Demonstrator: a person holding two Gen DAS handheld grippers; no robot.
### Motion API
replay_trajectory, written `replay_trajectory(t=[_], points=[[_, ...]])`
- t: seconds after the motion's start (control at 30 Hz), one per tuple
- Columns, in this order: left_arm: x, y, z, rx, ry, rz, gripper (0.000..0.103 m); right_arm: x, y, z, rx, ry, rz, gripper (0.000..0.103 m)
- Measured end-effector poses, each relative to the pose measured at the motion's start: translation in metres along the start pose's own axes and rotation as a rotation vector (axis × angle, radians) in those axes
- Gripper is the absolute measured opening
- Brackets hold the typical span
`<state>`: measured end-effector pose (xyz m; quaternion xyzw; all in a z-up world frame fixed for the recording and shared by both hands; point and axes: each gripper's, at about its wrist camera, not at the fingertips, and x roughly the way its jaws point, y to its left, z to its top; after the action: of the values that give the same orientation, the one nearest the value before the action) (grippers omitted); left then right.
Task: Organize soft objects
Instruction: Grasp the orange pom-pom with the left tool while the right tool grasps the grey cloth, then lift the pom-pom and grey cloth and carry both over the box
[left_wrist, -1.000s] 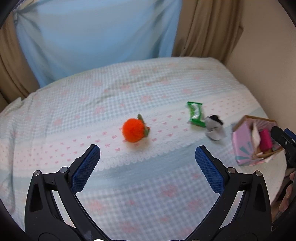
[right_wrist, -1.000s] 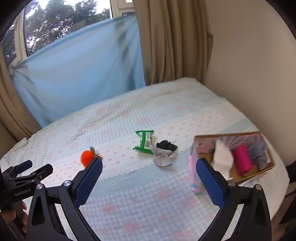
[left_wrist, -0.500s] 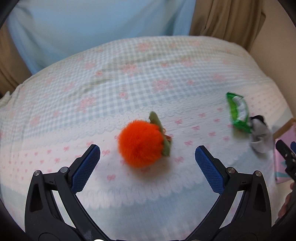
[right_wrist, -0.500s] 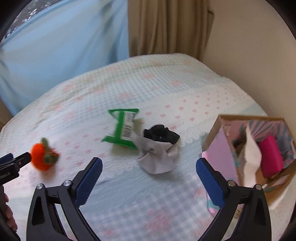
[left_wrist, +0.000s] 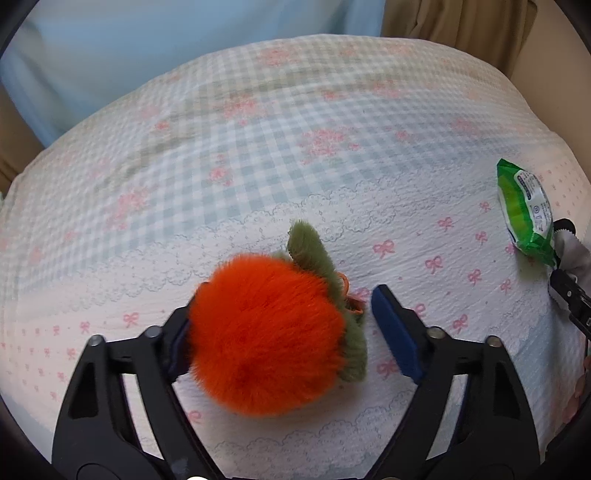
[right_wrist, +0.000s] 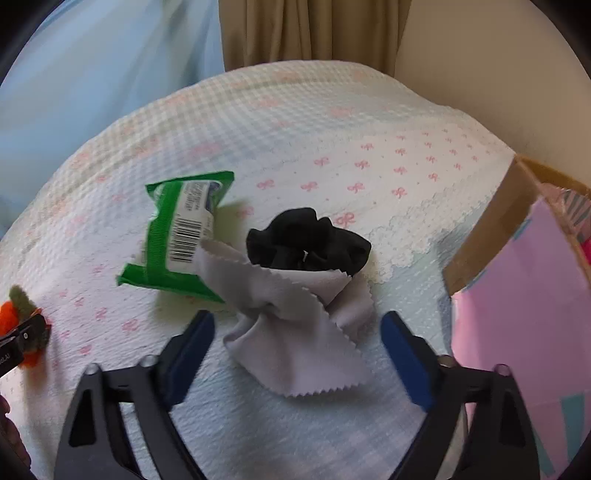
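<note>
Gingham bedding (left_wrist: 258, 147) with pink bows and a lace-print band carries everything we have to sort, with a pale blue drape and tan curtains behind it

We have our left gripper (left_wrist: 288, 325) set around the fluffy orange plush fruit (left_wrist: 266, 332), which lies on the bow-print strip with its green leaf (left_wrist: 314, 254) pointing away from us. The jaws are spread: the left pad is tucked against the fur, while the right pad stands just clear of the leaf side, so nothing is pinched yet. We judge this straddle is meant to let the pads squeeze the round body rather than the floppy leaf.

Our right gripper (right_wrist: 299, 343) hovers with its jaws apart on either side of the grey pinked-edge cloth (right_wrist: 295, 325). That cloth lies crumpled, overlapping one end of the green wipes packet (right_wrist: 177, 236) and touching the black scrunchie (right_wrist: 306, 243) beyond it. We would aim for the bunched middle fold, since a loose corner may slip.

Just to the right sits the pink cardboard box (right_wrist: 517, 295), open on top, probably where these soft things belong; its contents are barely visible from here
</note>
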<state>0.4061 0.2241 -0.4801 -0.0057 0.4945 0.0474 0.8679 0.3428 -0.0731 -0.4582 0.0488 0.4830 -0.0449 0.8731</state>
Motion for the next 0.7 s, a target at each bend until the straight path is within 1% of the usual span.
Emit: replay_trajectory(t=[0.03, 0.07, 0.1, 0.13, 0.17, 0.23, 0.27, 0.3, 0.33, 0.37, 0.43, 0.53, 0.7], points=[[0.002, 0.0, 0.0, -0.002, 0.003, 0.001, 0.071, 0.004, 0.0, 0.0, 0.0, 0.01, 0.002, 0.069], [0.003, 0.001, 0.0, -0.006, 0.005, -0.001, 0.067, 0.006, -0.001, 0.0, 0.001, 0.011, -0.002, 0.067], [0.003, 0.001, 0.0, -0.008, 0.004, -0.004, 0.061, 0.006, -0.002, 0.0, -0.001, 0.002, -0.004, 0.066], [0.004, 0.001, 0.0, -0.006, 0.003, -0.004, 0.053, 0.005, -0.001, 0.0, -0.004, -0.002, -0.007, 0.063], [0.005, 0.0, 0.0, 0.0, 0.005, 0.001, 0.049, 0.005, -0.001, 0.0, -0.011, -0.004, -0.012, 0.06], [0.006, 0.0, -0.001, 0.004, 0.01, -0.007, 0.043, 0.005, 0.001, 0.0, -0.021, -0.007, -0.01, 0.048], [0.006, 0.0, 0.0, 0.005, 0.009, -0.01, 0.042, 0.004, 0.001, 0.0, -0.025, -0.008, -0.007, 0.044], [0.005, 0.0, 0.0, 0.006, 0.007, -0.011, 0.041, 0.004, 0.002, 0.001, -0.03, -0.008, -0.004, 0.035], [0.005, -0.001, 0.0, 0.009, 0.007, -0.009, 0.04, 0.004, 0.002, 0.002, -0.033, -0.007, -0.002, 0.03], [0.004, -0.001, 0.0, 0.009, 0.008, -0.009, 0.039, 0.003, 0.002, 0.002, -0.033, -0.006, 0.0, 0.028], [0.003, -0.002, 0.0, 0.005, 0.012, -0.011, 0.038, 0.003, 0.0, 0.003, -0.033, -0.003, 0.005, 0.021], [-0.004, -0.003, 0.0, -0.006, 0.007, -0.018, 0.038, -0.003, -0.003, 0.002, -0.029, -0.005, 0.016, 0.016], [-0.025, -0.01, 0.0, 0.001, -0.015, -0.029, 0.038, -0.023, -0.006, 0.0, -0.026, -0.033, 0.032, 0.015]])
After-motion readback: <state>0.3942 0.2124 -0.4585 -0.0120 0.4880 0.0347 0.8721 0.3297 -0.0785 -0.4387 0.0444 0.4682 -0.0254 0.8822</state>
